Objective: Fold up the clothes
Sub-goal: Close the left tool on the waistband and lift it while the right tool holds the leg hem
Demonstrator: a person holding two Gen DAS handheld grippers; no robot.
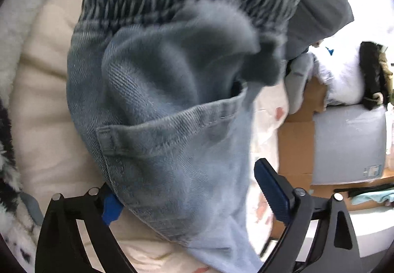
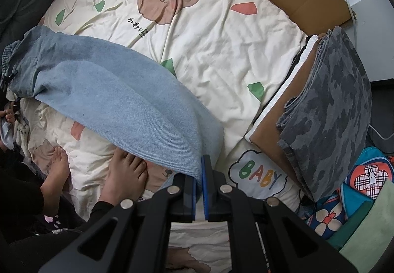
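Two black grippers with blue finger pads work on one pair of light blue denim jeans with an elastic waistband (image 2: 118, 100). In the right wrist view, the right gripper (image 2: 201, 189) sits at the lower centre of the frame with its fingers drawn nearly together, pinching the hem end of the jeans between the pads. From there the denim runs up and to the left, lifted off a cream quilt printed with brown bears, green and red shapes and the word BABY (image 2: 221, 51). Two bare feet (image 2: 125, 172) stand on the quilt at the lower left, just under the raised fabric. At the right edge a brown cardboard box (image 2: 273, 130) carries a folded grey camouflage cloth (image 2: 327, 105), with patterned blue fabric below it.

In the left wrist view, the left gripper (image 1: 189, 196) stands wide at the bottom of the frame, and the waistband end of the jeans (image 1: 172, 100) hangs between its spread fingers, touching the left pad (image 1: 112, 206) and filling the centre. A cream fleecy blanket (image 1: 44, 100) lies behind on the left; cardboard and a grey box (image 1: 349, 142) show at the right.
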